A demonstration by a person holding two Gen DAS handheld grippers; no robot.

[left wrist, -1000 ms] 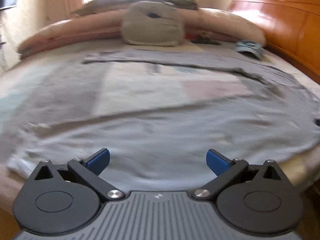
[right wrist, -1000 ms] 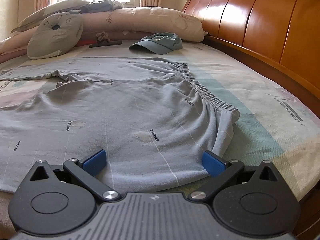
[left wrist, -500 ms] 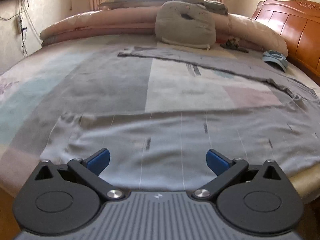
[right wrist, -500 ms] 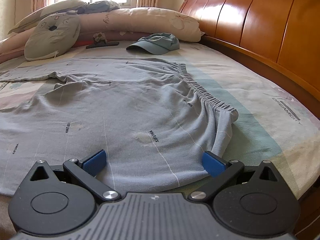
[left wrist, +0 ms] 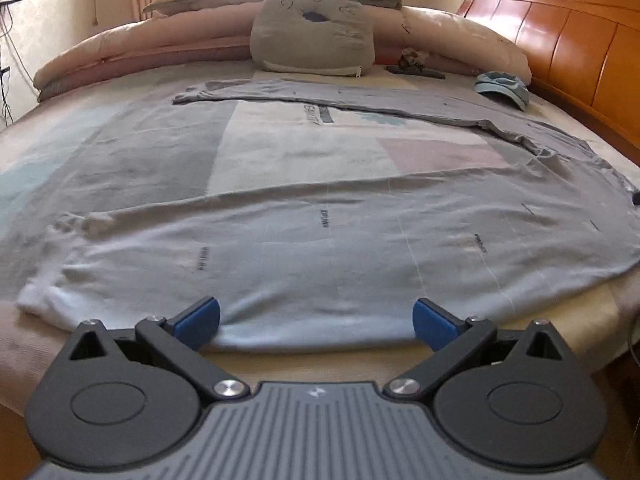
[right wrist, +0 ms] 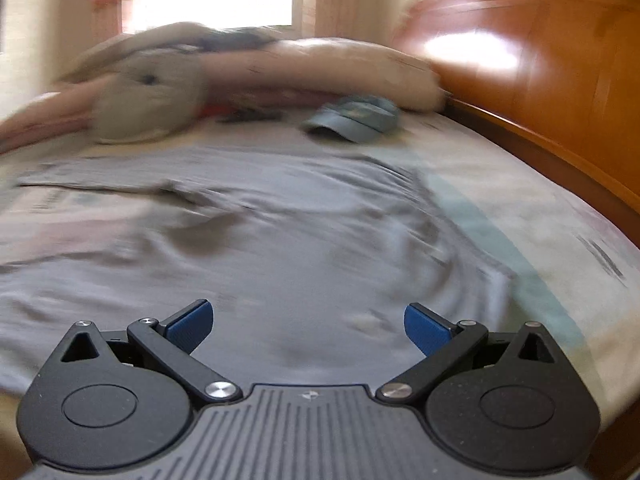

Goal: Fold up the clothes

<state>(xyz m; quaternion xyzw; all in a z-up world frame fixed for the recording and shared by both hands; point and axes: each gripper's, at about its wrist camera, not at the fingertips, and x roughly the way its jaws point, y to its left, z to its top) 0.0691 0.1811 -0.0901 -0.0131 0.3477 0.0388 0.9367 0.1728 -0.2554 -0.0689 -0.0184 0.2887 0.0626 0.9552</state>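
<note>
I see grey trousers spread across the frame's middle on the bed. My left gripper and right gripper both gape wide at bottom centre, holding nothing.

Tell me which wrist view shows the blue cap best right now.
The left wrist view: the blue cap is small and far off at the right near the headboard, but sharp. The right wrist view shows it larger and nearer the centre, yet motion blur smears its outline.
</note>
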